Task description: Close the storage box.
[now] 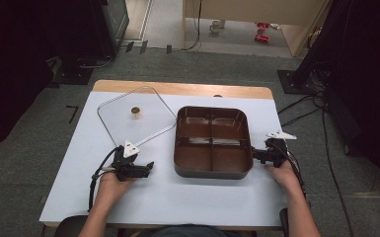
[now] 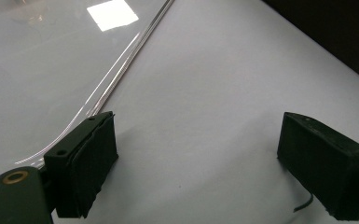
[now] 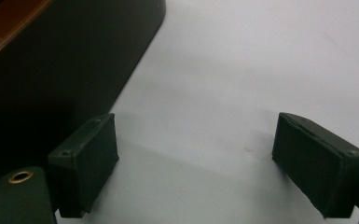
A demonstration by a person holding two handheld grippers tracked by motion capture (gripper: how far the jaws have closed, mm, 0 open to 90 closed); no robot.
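A brown tray (image 1: 212, 170) with four compartments sits on the white table (image 1: 187, 195), right of centre. A clear square lid (image 1: 113, 111) with a small brown knob (image 1: 135, 111) lies flat to its left. My left gripper (image 1: 149, 167) rests on the table just below the lid's near corner, pointing right toward the tray. In the left gripper view its jaws stand open (image 2: 198, 163) over bare table, with the lid's rim (image 2: 116, 74) at the upper left. My right gripper (image 1: 254, 156) lies beside the tray's right wall, open (image 3: 196, 161), the tray's dark wall (image 3: 65, 60) at its left.
The table's far edge is a bare wooden strip (image 1: 182, 89). Cables (image 1: 306, 111) and dark stands lie on the grey floor around the table. The person's forearms come in from the bottom edge.
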